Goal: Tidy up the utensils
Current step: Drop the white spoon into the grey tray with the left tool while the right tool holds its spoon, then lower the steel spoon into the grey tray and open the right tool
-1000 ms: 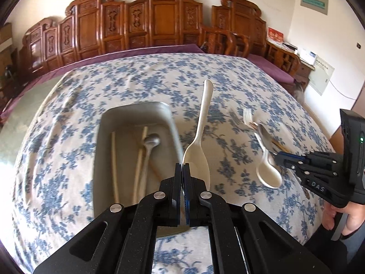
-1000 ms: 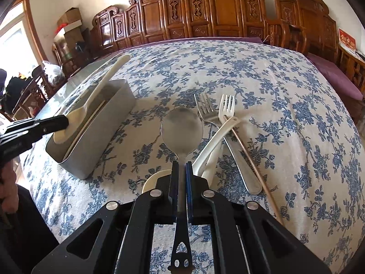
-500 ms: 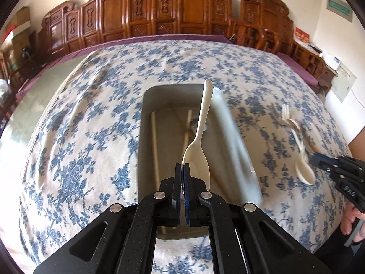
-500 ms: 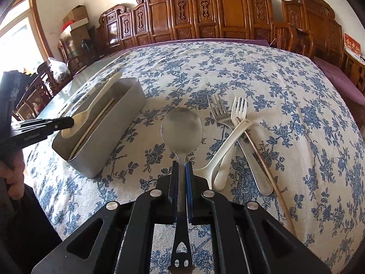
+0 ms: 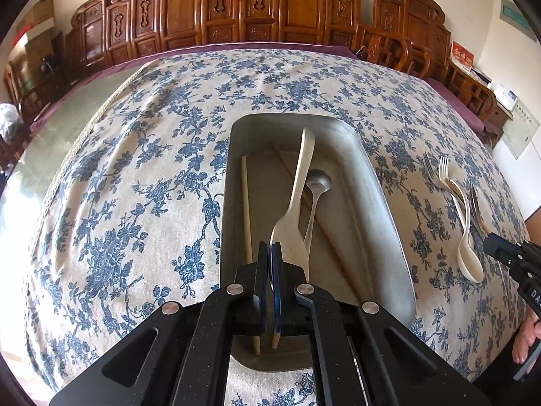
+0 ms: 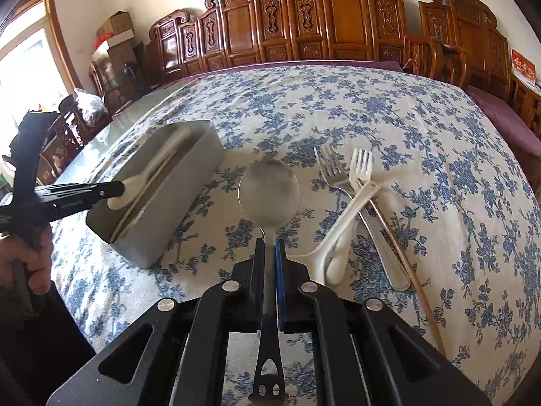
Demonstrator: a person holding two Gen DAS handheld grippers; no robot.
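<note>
Left gripper (image 5: 270,253), clamped on the cream plastic spoon (image 5: 294,209), has swung over the metal tray (image 5: 389,203) since a second ago, so drop-off looks close, while the right gripper (image 6: 269,247) grips its steel spoon (image 6: 269,194) above the floral tablecloth (image 6: 422,128).

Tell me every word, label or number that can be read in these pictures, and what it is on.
"DA": white letters on the right gripper, cut off by the picture's edge.
White print on the left gripper: too blurred to read.
Green sign on the wall: too small to read.
Red card with gold characters: illegible.
White wall chart: illegible.
</note>
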